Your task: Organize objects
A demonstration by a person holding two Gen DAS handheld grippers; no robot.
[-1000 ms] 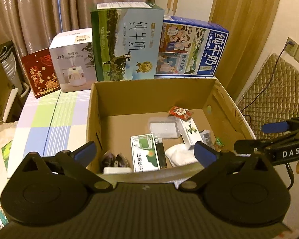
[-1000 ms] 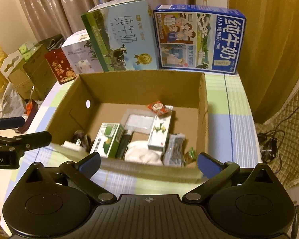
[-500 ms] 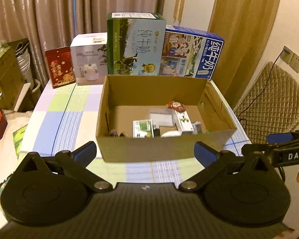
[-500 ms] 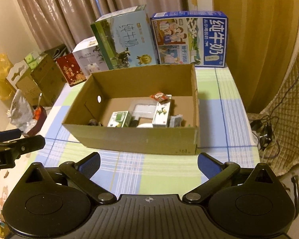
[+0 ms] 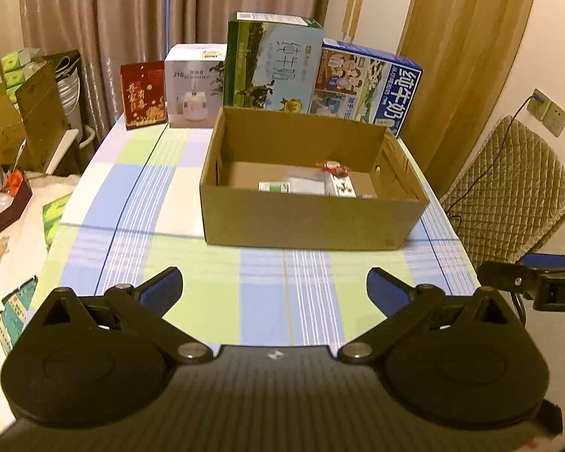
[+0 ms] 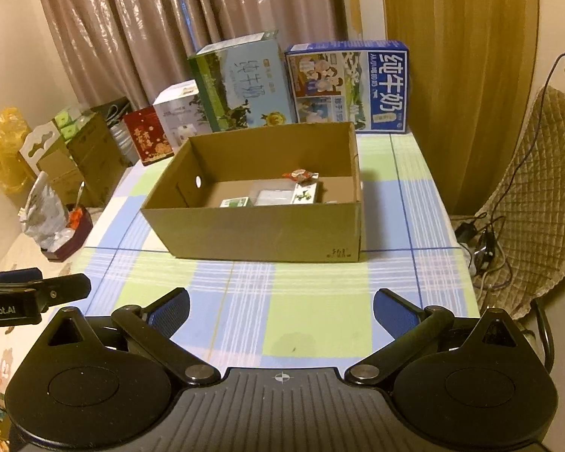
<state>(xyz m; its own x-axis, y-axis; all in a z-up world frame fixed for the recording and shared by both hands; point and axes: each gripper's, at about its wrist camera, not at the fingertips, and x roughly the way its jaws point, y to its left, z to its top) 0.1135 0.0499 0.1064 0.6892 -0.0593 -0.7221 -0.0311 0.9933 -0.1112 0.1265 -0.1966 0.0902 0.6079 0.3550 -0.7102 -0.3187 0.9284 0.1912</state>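
Observation:
An open cardboard box (image 5: pixel 309 218) (image 6: pixel 260 229) stands on the checked tablecloth (image 5: pixel 267 293). Inside it lie a red snack packet (image 5: pixel 333 166) (image 6: pixel 300 175), a green and white carton (image 5: pixel 274 187) (image 6: pixel 235 202), a clear plastic case (image 5: pixel 307 184) and a white carton (image 6: pixel 304 193). My left gripper (image 5: pixel 275 286) is open and empty above the near part of the table, well short of the box. My right gripper (image 6: pixel 280 307) is likewise open and empty, held near the table's front edge. Each gripper shows at the side of the other's view.
Behind the box stand a green milk carton case (image 5: pixel 271 64), a blue milk case (image 5: pixel 365 86), a white appliance box (image 5: pixel 194 86) and a red packet (image 5: pixel 143 94). A quilted chair (image 5: pixel 508 188) is at the right, cluttered boxes (image 6: pixel 75 150) at the left.
Both grippers have pulled back from over the box towards the table's near edge, so the box now looks smaller and farther. Both stayed open and empty.

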